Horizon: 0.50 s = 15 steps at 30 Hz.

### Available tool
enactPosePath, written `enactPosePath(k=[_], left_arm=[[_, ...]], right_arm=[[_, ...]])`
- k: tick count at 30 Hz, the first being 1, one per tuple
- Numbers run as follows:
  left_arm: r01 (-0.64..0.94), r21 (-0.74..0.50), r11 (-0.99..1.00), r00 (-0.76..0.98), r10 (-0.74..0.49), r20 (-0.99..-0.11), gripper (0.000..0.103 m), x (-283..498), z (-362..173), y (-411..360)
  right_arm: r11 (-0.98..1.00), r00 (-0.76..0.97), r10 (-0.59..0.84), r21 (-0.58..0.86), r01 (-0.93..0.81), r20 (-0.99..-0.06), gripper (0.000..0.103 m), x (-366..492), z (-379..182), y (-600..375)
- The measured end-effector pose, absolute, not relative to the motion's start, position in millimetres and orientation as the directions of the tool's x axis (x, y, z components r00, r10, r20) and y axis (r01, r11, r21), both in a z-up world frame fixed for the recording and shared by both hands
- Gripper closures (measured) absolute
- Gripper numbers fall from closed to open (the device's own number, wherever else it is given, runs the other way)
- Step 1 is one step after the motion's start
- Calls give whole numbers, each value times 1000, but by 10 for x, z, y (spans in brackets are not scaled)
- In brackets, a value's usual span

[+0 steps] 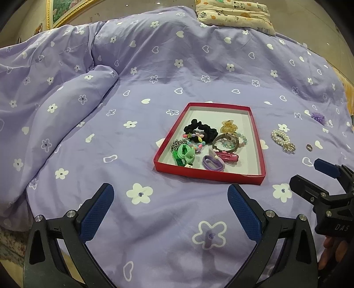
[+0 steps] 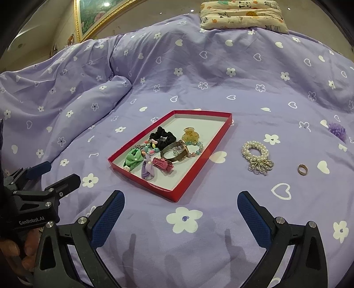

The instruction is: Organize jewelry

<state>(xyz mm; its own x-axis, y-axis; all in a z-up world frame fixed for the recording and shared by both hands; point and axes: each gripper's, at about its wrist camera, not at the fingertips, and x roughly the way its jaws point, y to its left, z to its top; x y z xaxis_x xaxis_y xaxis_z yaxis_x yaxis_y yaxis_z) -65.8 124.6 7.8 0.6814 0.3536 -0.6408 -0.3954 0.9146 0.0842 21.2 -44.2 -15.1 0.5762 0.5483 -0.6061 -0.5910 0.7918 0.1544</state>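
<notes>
A shallow red tray [image 1: 210, 175] [image 2: 143, 180] lies on the purple bedspread and holds several hair ties, clips and bracelets, among them a black scrunchie [image 1: 200, 130] [image 2: 162, 136]. To its right on the cover lie a pearl bracelet [image 1: 282, 137] [image 2: 255, 152], a small ring [image 1: 309, 147] [image 2: 302, 170] and a purple scrunchie [image 1: 318, 117] [image 2: 337, 130]. My left gripper [image 1: 170, 212] hovers open in front of the tray, empty. My right gripper [image 2: 180, 221] is open too, nearer the tray's right front corner, with nothing in it.
A bunched fold of the purple flowered duvet [image 1: 66, 95] [image 2: 77, 88] rises at the left. A patterned pillow [image 1: 236, 13] [image 2: 243, 14] sits at the far end of the bed. A gold picture frame [image 2: 93, 24] hangs on the wall behind.
</notes>
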Motion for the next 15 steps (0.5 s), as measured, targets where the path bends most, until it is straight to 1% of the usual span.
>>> enactPosePath(k=[15], left_arm=[[-397, 79, 915, 682, 352, -641, 0, -662, 92, 1245]], right_arm=[[798, 576, 539, 154, -582, -615, 0, 210, -161, -459]])
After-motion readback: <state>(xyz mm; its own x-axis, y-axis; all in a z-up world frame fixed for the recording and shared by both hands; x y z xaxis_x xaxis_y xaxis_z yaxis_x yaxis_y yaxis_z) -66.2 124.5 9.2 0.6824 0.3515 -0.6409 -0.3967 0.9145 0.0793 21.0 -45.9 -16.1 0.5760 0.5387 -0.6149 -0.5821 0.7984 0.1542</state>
